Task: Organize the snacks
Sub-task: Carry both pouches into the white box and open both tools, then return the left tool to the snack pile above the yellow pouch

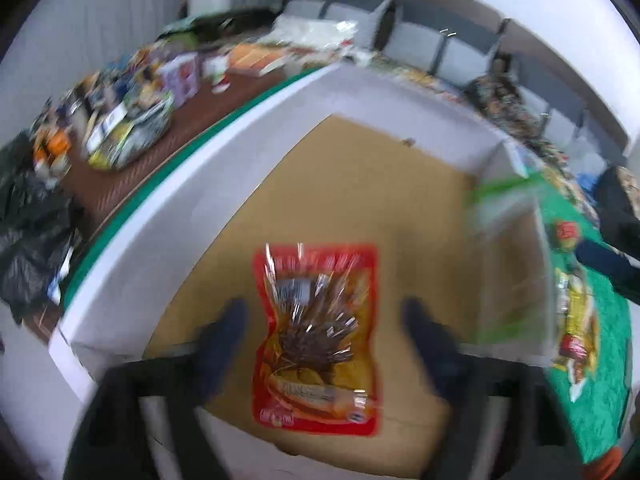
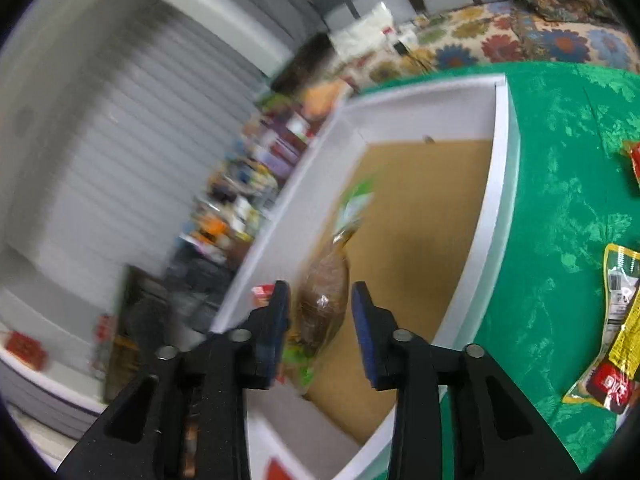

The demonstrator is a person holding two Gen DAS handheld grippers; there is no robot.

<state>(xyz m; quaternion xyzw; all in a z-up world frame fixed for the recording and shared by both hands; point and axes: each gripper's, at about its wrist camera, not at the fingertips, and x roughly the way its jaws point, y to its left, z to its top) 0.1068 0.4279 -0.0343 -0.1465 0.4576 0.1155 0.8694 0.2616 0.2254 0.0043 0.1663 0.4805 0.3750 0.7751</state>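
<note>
A white-walled box (image 1: pixel 224 148) with a brown cardboard floor stands on a green cloth. A red snack pouch (image 1: pixel 316 340) lies flat on the box floor, between the spread fingers of my open left gripper (image 1: pixel 324 316), apart from both. In the right wrist view the same box (image 2: pixel 500 184) shows. A clear green-topped bag of brown snacks (image 2: pixel 324 300) is blurred between the fingers of my open right gripper (image 2: pixel 320 300), over the box floor; neither finger touches it. It shows as a green blur in the left wrist view (image 1: pixel 504 200).
A yellow-and-red snack pouch (image 2: pixel 616 340) and a red packet (image 2: pixel 634 160) lie on the green cloth (image 2: pixel 560 200) right of the box. A cluttered brown table (image 1: pixel 132 120) with many packets stands behind the box. A black bag (image 1: pixel 32 236) lies at far left.
</note>
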